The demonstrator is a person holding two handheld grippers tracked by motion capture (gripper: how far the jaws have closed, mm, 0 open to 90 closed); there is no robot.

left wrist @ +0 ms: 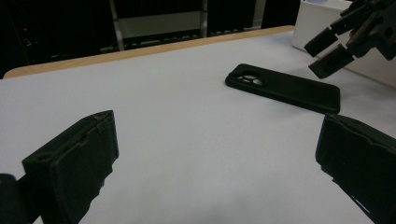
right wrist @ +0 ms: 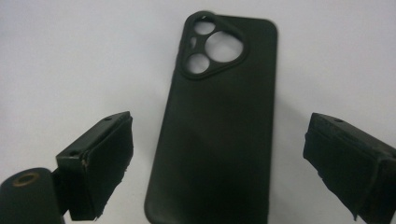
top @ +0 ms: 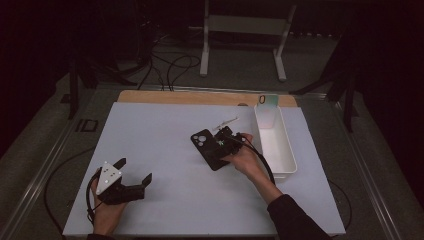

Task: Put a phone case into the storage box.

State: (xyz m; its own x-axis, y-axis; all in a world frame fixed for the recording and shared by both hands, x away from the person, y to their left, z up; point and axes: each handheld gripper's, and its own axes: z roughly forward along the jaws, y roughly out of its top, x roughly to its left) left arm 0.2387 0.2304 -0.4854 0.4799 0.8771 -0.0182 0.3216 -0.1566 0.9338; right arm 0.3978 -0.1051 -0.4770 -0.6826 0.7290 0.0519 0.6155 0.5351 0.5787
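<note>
Black soft-plastic phone case (right wrist: 217, 126), flat on white surface (top: 165, 145): right gripper (right wrist: 217, 158) poised above, jaws spread astride; next, descend and pinch. Left gripper (top: 134, 172) idle at 8 o'clock, jaws spread

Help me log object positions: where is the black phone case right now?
In the high view the black phone case lies flat on the white table, right of centre, under the right tongs and just left of the white bin.

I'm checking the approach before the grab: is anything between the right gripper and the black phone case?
Nothing visible. The right gripper hangs open directly over the phone case, which lies flat on the white mat, jaws either side.
</note>
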